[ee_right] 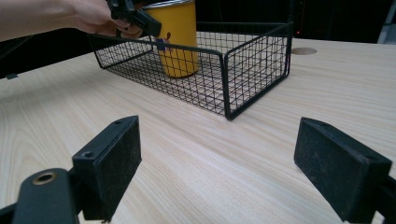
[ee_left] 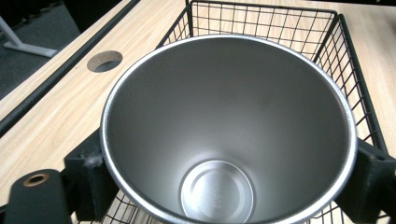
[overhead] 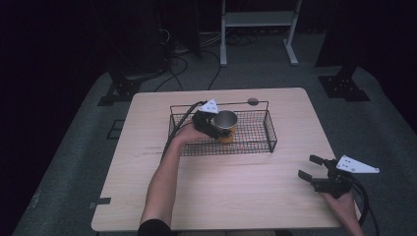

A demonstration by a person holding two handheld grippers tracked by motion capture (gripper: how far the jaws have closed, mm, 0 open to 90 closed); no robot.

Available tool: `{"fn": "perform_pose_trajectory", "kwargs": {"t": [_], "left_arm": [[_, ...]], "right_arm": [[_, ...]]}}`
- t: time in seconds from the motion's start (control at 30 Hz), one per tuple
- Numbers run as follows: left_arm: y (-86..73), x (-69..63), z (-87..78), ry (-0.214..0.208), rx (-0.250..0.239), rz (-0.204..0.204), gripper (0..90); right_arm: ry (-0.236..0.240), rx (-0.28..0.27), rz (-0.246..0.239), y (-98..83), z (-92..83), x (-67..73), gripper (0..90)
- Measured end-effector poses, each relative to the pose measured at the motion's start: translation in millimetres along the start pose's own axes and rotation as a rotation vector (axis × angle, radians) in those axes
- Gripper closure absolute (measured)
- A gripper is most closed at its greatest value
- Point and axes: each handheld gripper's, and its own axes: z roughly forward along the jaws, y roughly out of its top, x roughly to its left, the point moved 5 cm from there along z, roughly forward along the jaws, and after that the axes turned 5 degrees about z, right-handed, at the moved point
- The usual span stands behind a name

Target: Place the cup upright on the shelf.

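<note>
Placement stage of a cup-into-basket transfer, seen near its end. Serving as landmark is the black wire-mesh basket (overhead: 255, 138), a shallow rectangular tray sitting on the pale wooden table (overhead: 221, 196). Standing upright on the basket's floor, towards its left half, is the yellow cup with a brushed-steel interior (overhead: 226, 127); in the right gripper view the cup's base (ee_right: 180, 70) is resting on the mesh, so the setting-down appears complete. Reaching over the basket's left end, the left gripper (overhead: 212, 124) is straddling the cup at its rim: in the left gripper view the steel mouth (ee_left: 229, 126) is sitting between the two black jaws, which are flanking it on either side. Whether the pads are pressing on the wall or standing just clear of it cannot be told from these views, so the grip may be either slackening or holding lightly. Well clear of the basket, near the table's edge beyond the basket's right front corner, the right gripper (overhead: 311, 167) is idling with its jaws spread wide over bare wood, grasping nothing. Remaining work, by this reading, is small: freeing the cup fully and lifting the left gripper out of the basket without tipping the cup.
</note>
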Motion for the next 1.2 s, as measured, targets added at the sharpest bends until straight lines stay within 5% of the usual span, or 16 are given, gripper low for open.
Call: {"fn": "perform_pose_trajectory", "kwargs": {"t": [0.37, 1.2], "left_arm": [[3.4, 0.0, -4.0, 0.021, -0.012, 0.013, 1.9], [15.0, 0.7, -25.9, 0.059, -0.07, 0.043, 0.8]], "right_arm": [[-0.002, -0.002, 0.003, 0.1, -0.3, -0.3, 13.8], [0.005, 0.01, -0.003, -0.4, 0.7, -0.2, 13.8]]}}
